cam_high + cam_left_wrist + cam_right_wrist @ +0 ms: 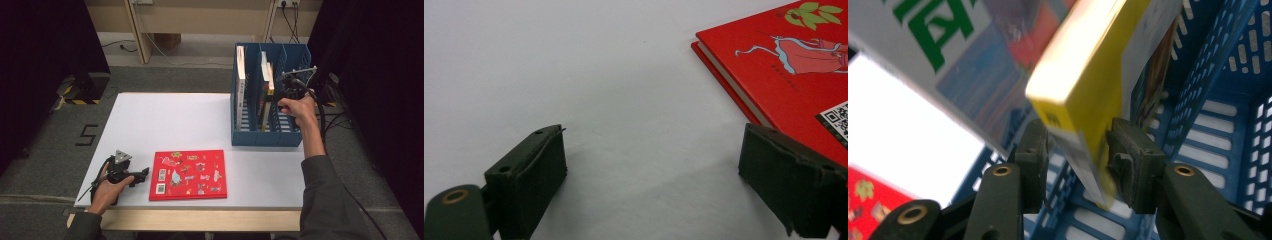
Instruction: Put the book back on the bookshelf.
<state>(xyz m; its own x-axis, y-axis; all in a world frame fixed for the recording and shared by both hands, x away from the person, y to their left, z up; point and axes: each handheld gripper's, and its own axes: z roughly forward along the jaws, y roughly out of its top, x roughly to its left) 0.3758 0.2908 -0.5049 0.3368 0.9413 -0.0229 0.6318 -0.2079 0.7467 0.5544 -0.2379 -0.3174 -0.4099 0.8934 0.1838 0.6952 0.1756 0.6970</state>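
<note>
A red picture book (pixel 188 175) lies flat near the table's front edge, its corner (pixel 794 75) just ahead of the left gripper's right jaw. My left gripper (pixel 145 172) rests on the table left of that book, held by a hand, jaws wide open (pixel 651 170) with bare table between them. My right gripper (pixel 281 92) is up at the blue file rack (pixel 267 137), shut (pixel 1078 165) on the lower edge of a yellow-spined book (pixel 1088 75) that stands tilted in the rack's middle slot (pixel 270 85).
A white-spined book (pixel 241 85) stands in the rack's left slot, and a cover with green lettering (pixel 948 50) leans beside the yellow book. The rack's right slot (pixel 1218 100) has open floor. The white table (pixel 165 120) stretches bare across its left and middle.
</note>
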